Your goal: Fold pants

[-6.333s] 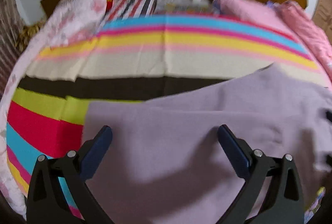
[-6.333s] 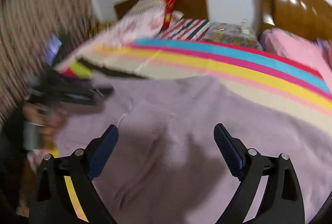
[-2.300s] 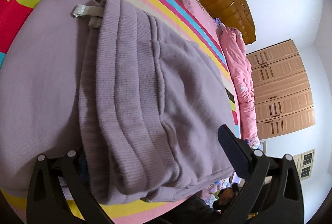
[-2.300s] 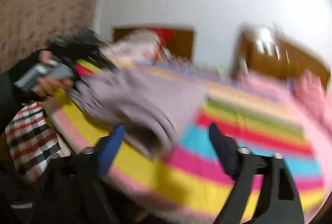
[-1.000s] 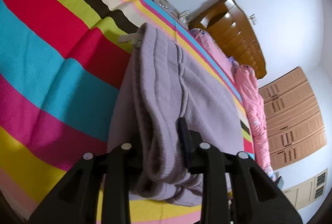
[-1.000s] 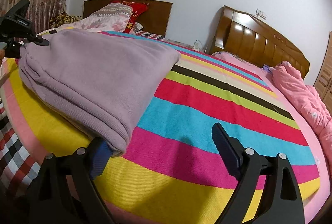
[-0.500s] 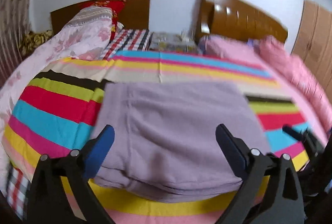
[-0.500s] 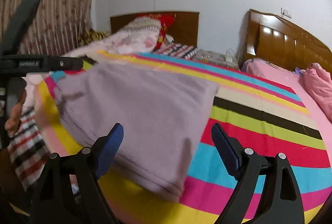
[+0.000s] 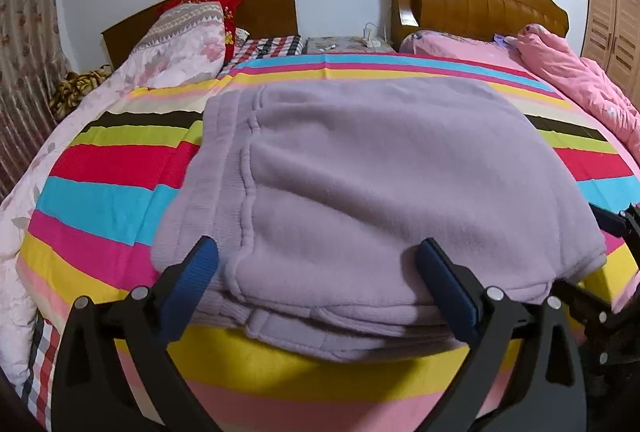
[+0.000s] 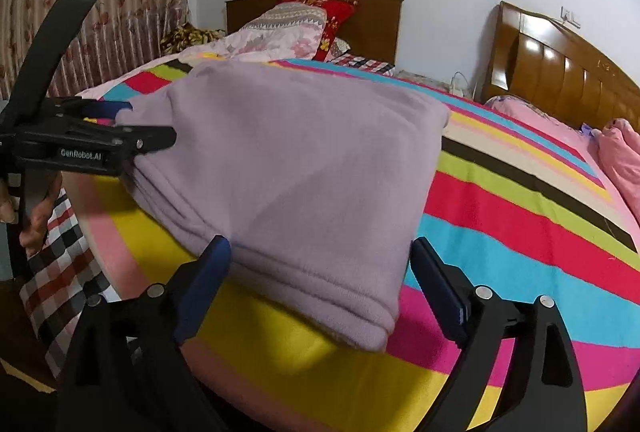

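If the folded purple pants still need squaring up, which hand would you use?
Probably the left. Its tongs, jaws just opened and holding nothing, face the pants at the messy waistband end, where layers stick out unevenly. The right tongs, also open, face the neater corner.

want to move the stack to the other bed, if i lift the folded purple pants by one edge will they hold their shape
Probably not: the folded purple pants look like soft fleece, so the layers would likely sag and unfold. The loose stacked edges near the striped bedspread suggest supporting them from underneath.

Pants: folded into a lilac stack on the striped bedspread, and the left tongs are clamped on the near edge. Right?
Not clamped. The left wrist view shows the left tongs open, just released, straddling the folded pants on the striped bedspread.
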`<state>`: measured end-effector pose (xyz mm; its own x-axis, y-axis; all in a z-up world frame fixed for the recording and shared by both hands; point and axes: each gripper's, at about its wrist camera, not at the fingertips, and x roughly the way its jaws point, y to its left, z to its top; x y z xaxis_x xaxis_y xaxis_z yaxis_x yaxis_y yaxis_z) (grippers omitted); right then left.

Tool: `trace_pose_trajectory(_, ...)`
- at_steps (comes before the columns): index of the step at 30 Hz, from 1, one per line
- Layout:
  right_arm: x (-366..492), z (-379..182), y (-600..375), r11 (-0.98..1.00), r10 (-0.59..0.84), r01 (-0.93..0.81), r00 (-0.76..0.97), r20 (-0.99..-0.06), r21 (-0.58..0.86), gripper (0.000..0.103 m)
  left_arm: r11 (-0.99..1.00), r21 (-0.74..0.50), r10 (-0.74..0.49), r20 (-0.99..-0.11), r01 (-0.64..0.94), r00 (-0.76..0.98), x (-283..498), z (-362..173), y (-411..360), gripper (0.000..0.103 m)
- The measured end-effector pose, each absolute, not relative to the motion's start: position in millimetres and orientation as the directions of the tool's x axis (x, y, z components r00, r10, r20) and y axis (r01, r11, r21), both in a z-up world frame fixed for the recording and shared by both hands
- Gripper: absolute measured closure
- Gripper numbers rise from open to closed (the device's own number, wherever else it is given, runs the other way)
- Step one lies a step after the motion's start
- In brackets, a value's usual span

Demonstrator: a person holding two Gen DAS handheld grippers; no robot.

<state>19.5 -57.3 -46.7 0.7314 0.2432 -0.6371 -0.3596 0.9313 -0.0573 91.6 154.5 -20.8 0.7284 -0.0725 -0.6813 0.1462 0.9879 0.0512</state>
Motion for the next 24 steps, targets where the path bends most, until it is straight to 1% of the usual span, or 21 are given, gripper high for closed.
trace_pose_trajectory(4, 17, -47, -56, 0.927, 0.237, -0.367, 0.729, -0.642, -0.075, 0.015, 0.989, 0.043, -0.08, -0.665, 0.145, 0.743, 88, -20, 157, 0.004)
trace_pose_trajectory(6, 16, -38, -59, 0.923, 0.256, -0.381, 0.719, -0.646, -0.058, 0.016, 0.989, 0.036, -0.086, -0.659, 0.146, 0.747, 87, -20, 158, 0.004)
trace_pose_trajectory(9, 9, -12, -68, 0.922, 0.312, -0.387, 0.751, -0.582, -0.005, 0.017, 0.988, 0.034, -0.089, -0.655, 0.147, 0.75, 87, -21, 158, 0.004)
trace_pose_trajectory(12, 12, 10, -71, 0.935, 0.304, -0.355, 0.804, -0.512, -0.002, 0.017, 0.989, 0.043, -0.08, -0.65, 0.141, 0.756, 86, -22, 158, 0.004)
trace_pose_trajectory(14, 24, 6, -65, 0.945, 0.259, -0.325, 0.808, -0.529, -0.034, 0.017, 0.99, 0.043, -0.077, -0.648, 0.138, 0.758, 86, -22, 157, 0.003)
trace_pose_trajectory(18, 41, -28, -50, 0.948, 0.218, -0.315, 0.755, -0.618, -0.05, 0.016, 0.989, 0.044, -0.08, -0.65, 0.142, 0.756, 85, -22, 158, 0.003)
trace_pose_trajectory(20, 40, -30, -51, 0.951, 0.219, -0.306, 0.766, -0.605, -0.042, 0.016, 0.989, 0.045, -0.081, -0.647, 0.144, 0.758, 85, -22, 158, 0.003)
trace_pose_trajectory(24, 43, -26, -53, 0.948, 0.229, -0.317, 0.747, -0.623, -0.032, 0.016, 0.989, 0.05, -0.077, -0.638, 0.142, 0.766, 84, -23, 157, 0.003)
